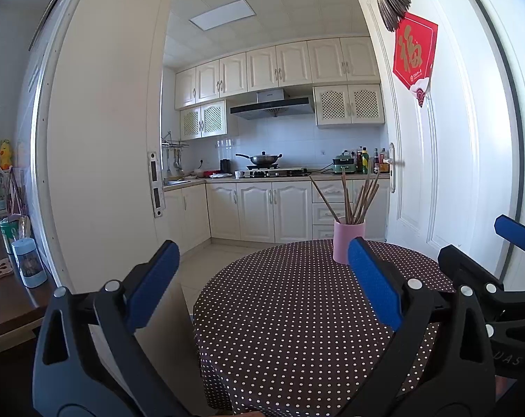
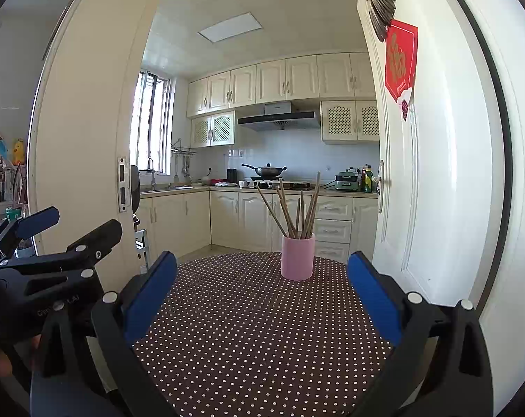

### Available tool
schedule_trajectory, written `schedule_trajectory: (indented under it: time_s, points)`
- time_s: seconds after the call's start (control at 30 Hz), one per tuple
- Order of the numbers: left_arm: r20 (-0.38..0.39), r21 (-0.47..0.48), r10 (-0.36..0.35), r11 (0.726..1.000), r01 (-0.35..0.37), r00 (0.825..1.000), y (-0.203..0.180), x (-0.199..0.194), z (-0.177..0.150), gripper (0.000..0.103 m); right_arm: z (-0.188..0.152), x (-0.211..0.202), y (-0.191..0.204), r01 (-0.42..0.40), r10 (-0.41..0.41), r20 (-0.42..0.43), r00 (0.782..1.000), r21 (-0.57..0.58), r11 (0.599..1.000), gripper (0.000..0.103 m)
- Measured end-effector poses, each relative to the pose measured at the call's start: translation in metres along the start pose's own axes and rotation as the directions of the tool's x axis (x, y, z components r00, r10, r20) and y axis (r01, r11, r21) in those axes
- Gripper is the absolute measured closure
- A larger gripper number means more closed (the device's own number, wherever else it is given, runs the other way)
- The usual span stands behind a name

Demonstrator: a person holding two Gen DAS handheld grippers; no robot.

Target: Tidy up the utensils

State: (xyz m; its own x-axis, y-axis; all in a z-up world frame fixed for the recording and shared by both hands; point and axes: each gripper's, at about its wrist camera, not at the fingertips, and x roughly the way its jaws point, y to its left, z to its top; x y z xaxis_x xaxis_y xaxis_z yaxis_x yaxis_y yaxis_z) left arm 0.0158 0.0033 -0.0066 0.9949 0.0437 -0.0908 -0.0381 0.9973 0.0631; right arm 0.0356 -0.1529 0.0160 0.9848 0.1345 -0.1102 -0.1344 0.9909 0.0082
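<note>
A pink cup (image 1: 345, 241) (image 2: 297, 258) stands upright at the far side of a round table with a brown polka-dot cloth (image 1: 297, 312) (image 2: 255, 330). Several wooden chopsticks (image 1: 358, 201) (image 2: 297, 212) stand in it, fanned out. My left gripper (image 1: 262, 278) is open and empty, held above the table's near left side. My right gripper (image 2: 262, 285) is open and empty, above the near side, facing the cup. Each gripper shows at the edge of the other's view: the right gripper (image 1: 498, 260) and the left gripper (image 2: 54, 236).
An open white door (image 1: 436, 156) (image 2: 429, 173) stands close to the right of the table. A door frame (image 1: 99, 139) is on the left. A dark side table with tins (image 1: 26, 264) is at far left. The kitchen lies beyond.
</note>
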Motion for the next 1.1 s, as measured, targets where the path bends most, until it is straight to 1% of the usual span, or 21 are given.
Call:
schedule_trajectory:
  time_s: [1.1]
  points:
    - [-0.010, 0.004, 0.012, 1.000, -0.012, 1.000, -0.0041, 0.0052, -0.0027, 0.007, -0.0032, 0.0024, -0.0027, -0.004, 0.004, -0.017, 1.000, 0.004, 1.000, 0.008]
